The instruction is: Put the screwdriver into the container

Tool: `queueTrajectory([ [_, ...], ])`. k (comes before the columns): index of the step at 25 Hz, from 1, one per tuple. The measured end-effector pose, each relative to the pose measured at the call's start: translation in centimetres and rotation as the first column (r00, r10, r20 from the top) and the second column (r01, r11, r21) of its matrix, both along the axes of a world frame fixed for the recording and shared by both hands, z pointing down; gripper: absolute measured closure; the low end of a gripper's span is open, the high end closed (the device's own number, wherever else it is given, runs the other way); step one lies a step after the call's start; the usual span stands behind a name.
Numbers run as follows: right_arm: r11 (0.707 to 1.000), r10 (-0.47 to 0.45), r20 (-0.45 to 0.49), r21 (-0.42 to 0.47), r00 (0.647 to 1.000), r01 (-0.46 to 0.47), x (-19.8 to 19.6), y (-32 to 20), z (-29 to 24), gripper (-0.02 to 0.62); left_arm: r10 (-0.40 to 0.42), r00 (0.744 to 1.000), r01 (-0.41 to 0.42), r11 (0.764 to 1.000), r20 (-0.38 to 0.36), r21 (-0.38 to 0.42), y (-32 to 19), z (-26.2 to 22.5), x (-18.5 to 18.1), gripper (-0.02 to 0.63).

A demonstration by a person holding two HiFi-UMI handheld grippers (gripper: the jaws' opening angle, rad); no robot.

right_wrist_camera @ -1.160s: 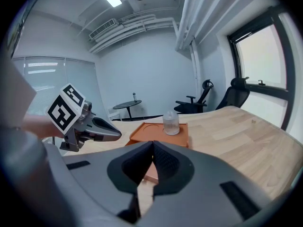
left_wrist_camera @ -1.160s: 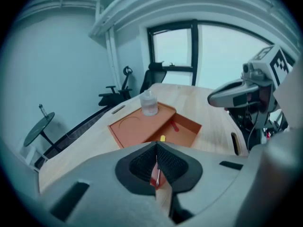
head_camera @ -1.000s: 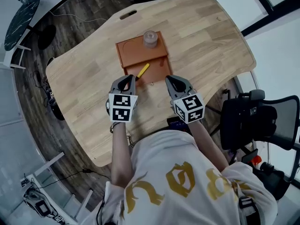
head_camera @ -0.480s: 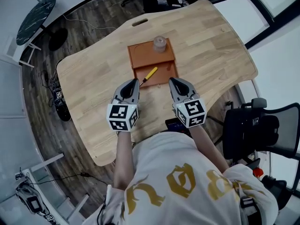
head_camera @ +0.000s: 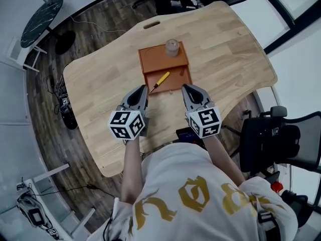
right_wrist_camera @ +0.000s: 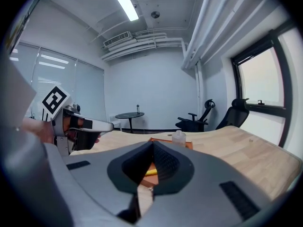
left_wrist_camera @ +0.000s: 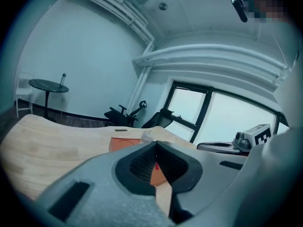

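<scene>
A yellow-handled screwdriver [head_camera: 162,80] lies slanted in the near compartment of the orange container [head_camera: 176,64], its dark tip poking over the near left rim. My left gripper [head_camera: 142,89] hovers just short of that tip, shut and empty. Near the container's near right corner my right gripper [head_camera: 186,88] is also shut with nothing in it. In the right gripper view the yellow handle [right_wrist_camera: 150,172] shows below the closed jaws [right_wrist_camera: 152,144]. In the left gripper view the container [left_wrist_camera: 124,144] lies beyond the closed jaws [left_wrist_camera: 156,144].
A small clear jar [head_camera: 172,46] stands on the container's far part. The wooden table [head_camera: 100,84] curves away at both sides, its near edge right by the person's body. A black office chair [head_camera: 273,139] stands at the right, and a round side table [head_camera: 41,14] at the far left.
The head view has shifted a little. My left gripper has rolled slightly to the left. The screwdriver keeps its place in the container, and both grippers stay shut.
</scene>
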State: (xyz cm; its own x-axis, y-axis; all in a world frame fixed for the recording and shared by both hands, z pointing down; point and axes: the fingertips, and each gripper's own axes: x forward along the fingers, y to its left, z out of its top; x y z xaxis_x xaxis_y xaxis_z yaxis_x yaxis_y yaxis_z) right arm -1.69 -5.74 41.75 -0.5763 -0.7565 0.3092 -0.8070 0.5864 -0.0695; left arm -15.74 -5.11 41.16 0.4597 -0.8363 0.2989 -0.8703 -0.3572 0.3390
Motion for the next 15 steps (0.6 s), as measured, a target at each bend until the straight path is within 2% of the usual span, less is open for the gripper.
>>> queueTrajectory([
  [7, 1.000, 0.002, 0.005, -0.002, 1.000, -0.002, 0.18, -0.28, 0.34, 0.584, 0.021, 0.997, -0.024, 0.999, 0.076, 0.034, -0.01, 0.32, 0.64, 0.595],
  [15, 1.000, 0.001, -0.001, 0.000, 1.000, -0.001, -0.49, -0.20, 0.49, 0.584, 0.031, 0.998, -0.034, 0.998, 0.053, 0.055, 0.01, -0.03, 0.27, 0.595],
])
